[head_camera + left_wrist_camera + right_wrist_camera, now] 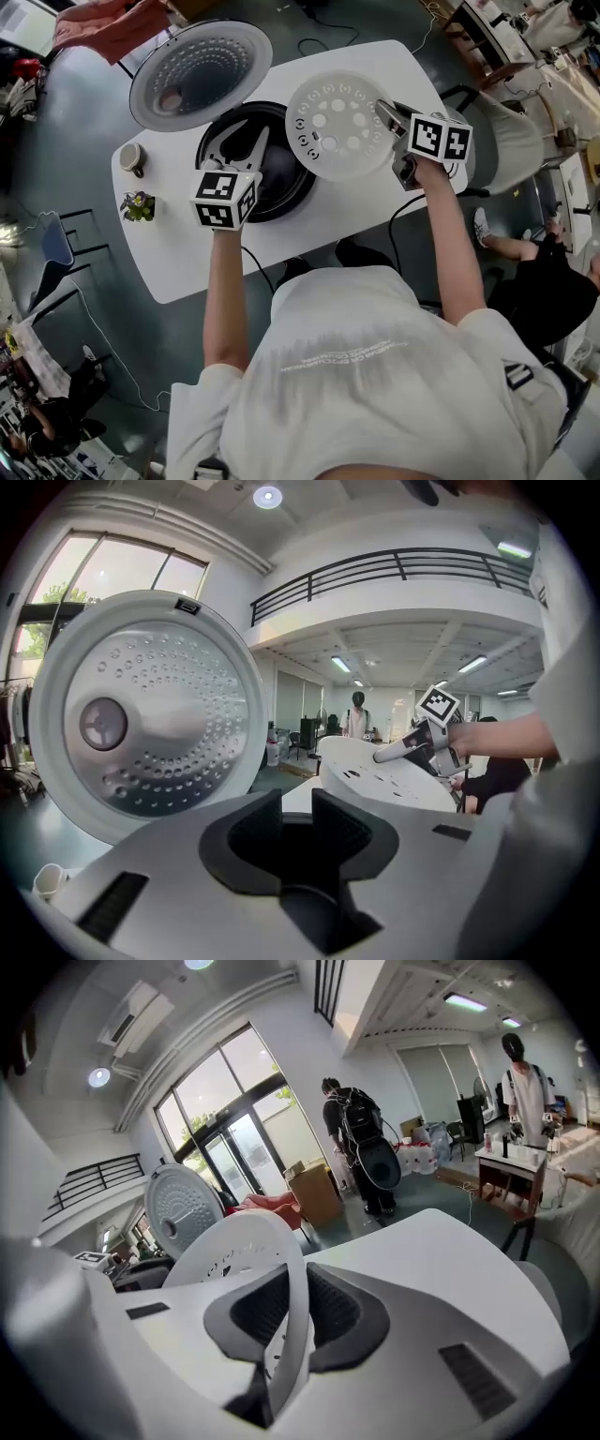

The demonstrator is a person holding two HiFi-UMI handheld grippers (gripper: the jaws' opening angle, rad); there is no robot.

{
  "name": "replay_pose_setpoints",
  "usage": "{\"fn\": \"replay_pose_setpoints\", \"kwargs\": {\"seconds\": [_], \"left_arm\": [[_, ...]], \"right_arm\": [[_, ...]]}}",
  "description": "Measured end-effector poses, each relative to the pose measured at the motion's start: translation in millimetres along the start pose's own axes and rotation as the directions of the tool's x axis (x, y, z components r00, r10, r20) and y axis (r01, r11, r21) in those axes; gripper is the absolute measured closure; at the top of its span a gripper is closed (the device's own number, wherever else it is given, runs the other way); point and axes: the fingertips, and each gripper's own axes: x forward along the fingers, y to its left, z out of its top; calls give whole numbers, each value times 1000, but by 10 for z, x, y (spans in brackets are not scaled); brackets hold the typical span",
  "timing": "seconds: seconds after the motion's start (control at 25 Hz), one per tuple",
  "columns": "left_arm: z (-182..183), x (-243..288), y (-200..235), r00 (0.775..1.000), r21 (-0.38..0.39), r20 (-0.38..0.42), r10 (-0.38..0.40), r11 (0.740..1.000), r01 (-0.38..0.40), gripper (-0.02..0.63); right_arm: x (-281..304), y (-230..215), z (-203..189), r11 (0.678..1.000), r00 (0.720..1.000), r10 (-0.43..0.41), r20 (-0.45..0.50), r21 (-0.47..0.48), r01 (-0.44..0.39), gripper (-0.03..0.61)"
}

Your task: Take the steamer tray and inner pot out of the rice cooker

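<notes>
Head view shows a white table with the rice cooker on it, its lid standing open behind. The right gripper has its jaws closed narrow on the rim of the white steamer tray, which is lifted out and hangs tilted just to the right of the cooker's opening, above the table. The dark inner pot sits inside the cooker. The left gripper is at the cooker's front edge; its jaws stand partly apart and nothing is between them. A cup and a small plant stand on the left part of the table.
</notes>
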Motion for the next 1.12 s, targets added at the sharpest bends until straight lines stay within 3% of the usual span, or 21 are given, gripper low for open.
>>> {"fn": "replay_pose_setpoints", "kwargs": {"seconds": [0.44, 0.76, 1.12], "left_arm": [[-53, 328, -29, 995, 10, -62, 77, 997, -77, 503], [-255, 511, 111, 982, -30, -112, 152, 987, -156, 503], [-375, 443, 258, 931, -76, -147, 333, 935, -346, 507]], "right_arm": [[189, -588, 134, 995, 999, -42, 11, 87, 41, 514], [792, -1036, 105, 989, 998, -37, -57, 143, 45, 514], [1736, -1460, -84, 981, 983, 41, -180, 192, -6, 512]]}}
